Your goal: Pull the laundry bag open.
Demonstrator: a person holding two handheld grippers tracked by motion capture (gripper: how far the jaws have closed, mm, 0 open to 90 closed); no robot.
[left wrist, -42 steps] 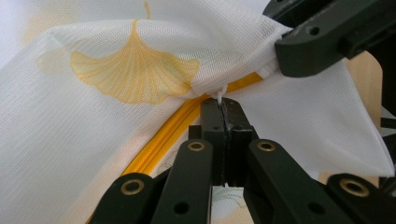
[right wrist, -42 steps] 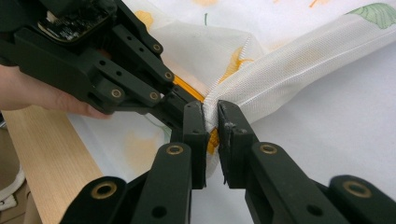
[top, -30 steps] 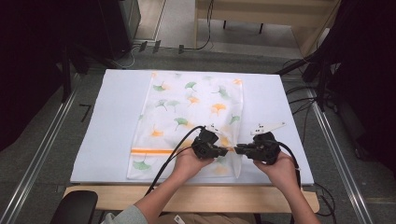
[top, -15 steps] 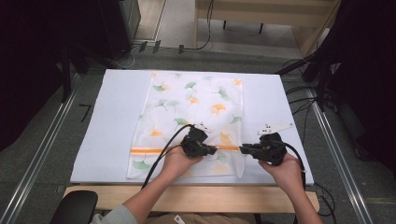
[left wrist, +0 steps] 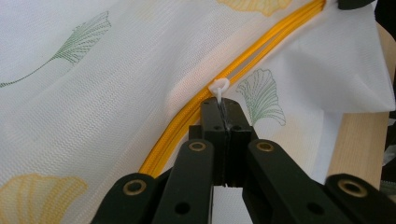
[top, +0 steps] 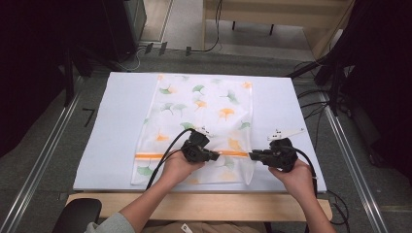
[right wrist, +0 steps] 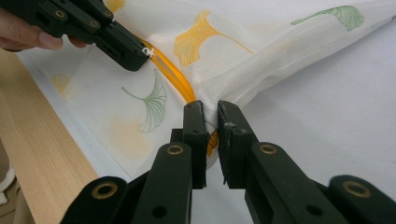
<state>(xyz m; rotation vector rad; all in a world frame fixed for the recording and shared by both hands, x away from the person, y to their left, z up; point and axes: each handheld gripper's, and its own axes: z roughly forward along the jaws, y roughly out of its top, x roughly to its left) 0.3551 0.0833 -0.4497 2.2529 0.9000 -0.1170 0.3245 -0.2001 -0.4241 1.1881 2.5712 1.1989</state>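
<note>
The mesh laundry bag (top: 199, 126) lies flat at the centre of the white-covered bench (top: 111, 121), its orange zipper (top: 150, 156) toward six o'clock. The left gripper (left wrist: 223, 114) has its jaws clamped on the white zipper pull (left wrist: 219, 87); the right gripper (right wrist: 211, 116) pinches the bag's edge at the zipper's end, at three o'clock. The fabric looks light, limp and likely to bunch, so holding that end taut seems wise.

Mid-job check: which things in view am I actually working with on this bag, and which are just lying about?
In the job:
mesh bag
orange zipper
white zipper pull, pinched in left gripper
right gripper, clamping the bag's edge at the zipper's end

Lying about:
white table cover
floor cables
</note>
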